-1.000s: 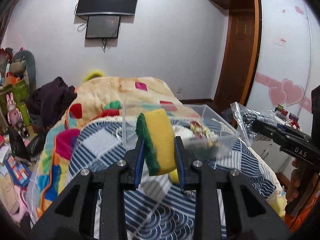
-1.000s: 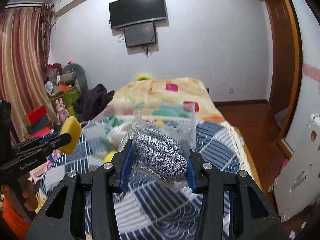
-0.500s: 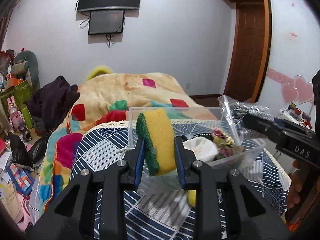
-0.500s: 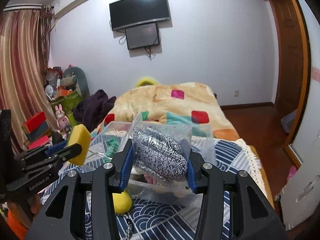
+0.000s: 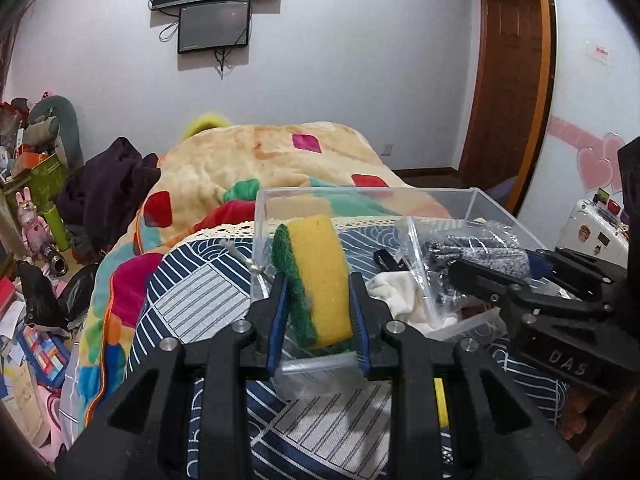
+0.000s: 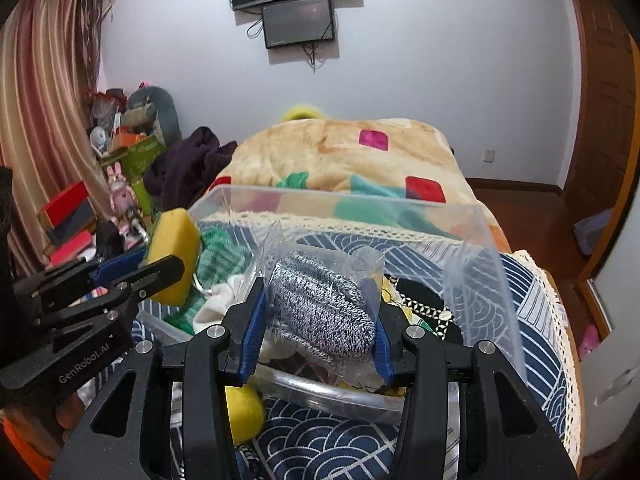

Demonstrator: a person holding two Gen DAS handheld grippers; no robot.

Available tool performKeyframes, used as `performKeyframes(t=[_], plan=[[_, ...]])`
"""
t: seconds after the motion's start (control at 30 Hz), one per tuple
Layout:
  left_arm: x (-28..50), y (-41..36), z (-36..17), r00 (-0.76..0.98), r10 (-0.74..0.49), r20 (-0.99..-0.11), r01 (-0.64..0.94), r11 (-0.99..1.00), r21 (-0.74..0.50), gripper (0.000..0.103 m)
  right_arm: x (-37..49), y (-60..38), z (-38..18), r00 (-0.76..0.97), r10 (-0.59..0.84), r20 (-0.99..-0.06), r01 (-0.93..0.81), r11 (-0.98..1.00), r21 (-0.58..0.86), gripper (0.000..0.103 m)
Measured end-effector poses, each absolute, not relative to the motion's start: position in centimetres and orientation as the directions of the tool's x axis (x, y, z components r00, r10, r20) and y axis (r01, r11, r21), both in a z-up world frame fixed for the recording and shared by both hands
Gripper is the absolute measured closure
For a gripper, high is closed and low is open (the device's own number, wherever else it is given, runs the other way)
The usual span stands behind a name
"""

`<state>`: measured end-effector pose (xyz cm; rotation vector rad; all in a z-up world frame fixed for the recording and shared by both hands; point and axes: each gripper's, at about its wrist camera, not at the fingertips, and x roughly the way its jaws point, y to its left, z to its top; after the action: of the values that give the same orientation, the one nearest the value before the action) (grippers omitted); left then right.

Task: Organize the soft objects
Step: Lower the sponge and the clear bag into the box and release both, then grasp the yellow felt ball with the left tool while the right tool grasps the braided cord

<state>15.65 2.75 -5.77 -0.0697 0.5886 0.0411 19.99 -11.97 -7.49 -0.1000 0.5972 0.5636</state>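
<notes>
Bed (image 5: pixel 208 292): we see a blue-and-white patterned cover with a lace edge; a tan blanket (image 6: pixel 352 148) with coloured patches lies behind it.
Clear bin (image 6: pixel 476 264): we note it sits on the bed cover, open at the top, holding white cloth (image 5: pixel 400 292), a green knit piece (image 6: pixel 218 256) and other small soft items we cannot identify.
Left claw (image 5: pixel 318 312): we record it clamped on the sponge (image 5: pixel 316 280), blue pads pressed against both broad faces, held at the near left wall of the bin. In the right wrist view the sponge (image 6: pixel 174 256) sits at the bin's left rim.
Right claw (image 6: pixel 318 320): we record it clamped on the bagged grey knit (image 6: pixel 320 308), a speckled item in a clear plastic bag, held over the bin's near wall. In the left wrist view the same bagged grey knit (image 5: pixel 480 256) hangs above the bin's contents.
Yellow ball (image 6: pixel 244 412): we see it on the cover just outside the bin's near wall, partly hidden by the right claw's finger.
</notes>
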Motion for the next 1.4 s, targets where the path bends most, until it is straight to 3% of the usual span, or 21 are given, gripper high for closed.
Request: performKeyframes(t=[0.13, 0.27, 0.43, 0.77, 1.23, 1.3, 1.37, 1.4], plan=[[15.3, 2.5, -5.8, 0.827, 0.01, -0.561, -0.049, 0.997, -0.054, 0.073, 19.6, -12.0, -7.4, 0.693, 0.46, -0.555, -0.529, 0.848, 0.042, 0.057], [14.5, 2.4, -5.5, 0.831, -0.002, -0.557, -0.041, 0.997, -0.064, 0.069, 19.2, -12.2, -6.8, 0.713, 0.444, -0.543, -0.517, 0.856, 0.022, 0.039], [12.7, 2.1, -5.0, 0.843, -0.019, -0.538, -0.027, 0.997, -0.077, 0.065, 17.9, -12.9, -5.9, 0.753, 0.428, -0.499, -0.501, 0.865, -0.014, 0.025], [8.8, 1.6, -4.6, 0.868, -0.041, -0.495, -0.007, 0.996, -0.093, 0.033, 15.3, -14.9, -5.1, 0.757, 0.474, -0.449, -0.518, 0.855, 0.029, 0.017], [7.2, 2.8, -9.2, 0.787, -0.06, -0.614, -0.058, 0.984, -0.171, 0.031, 14.3, -12.8, -11.3, 0.566, 0.553, -0.611, -0.612, 0.779, 0.138, 0.017], [7.2, 2.4, -9.2, 0.786, -0.061, -0.615, -0.049, 0.986, -0.161, 0.031, 14.1, -12.4, -11.6, 0.555, 0.55, -0.624, -0.625, 0.771, 0.123, 0.023], [7.2, 1.9, -9.1, 0.787, -0.062, -0.614, -0.04, 0.988, -0.152, 0.031, 14.2, -11.8, -12.0, 0.537, 0.536, -0.651, -0.634, 0.766, 0.107, 0.044], [7.2, 1.7, -9.1, 0.786, -0.063, -0.615, -0.036, 0.988, -0.147, 0.031, 14.3, -11.6, -12.3, 0.524, 0.536, -0.662, -0.639, 0.761, 0.111, 0.049]])
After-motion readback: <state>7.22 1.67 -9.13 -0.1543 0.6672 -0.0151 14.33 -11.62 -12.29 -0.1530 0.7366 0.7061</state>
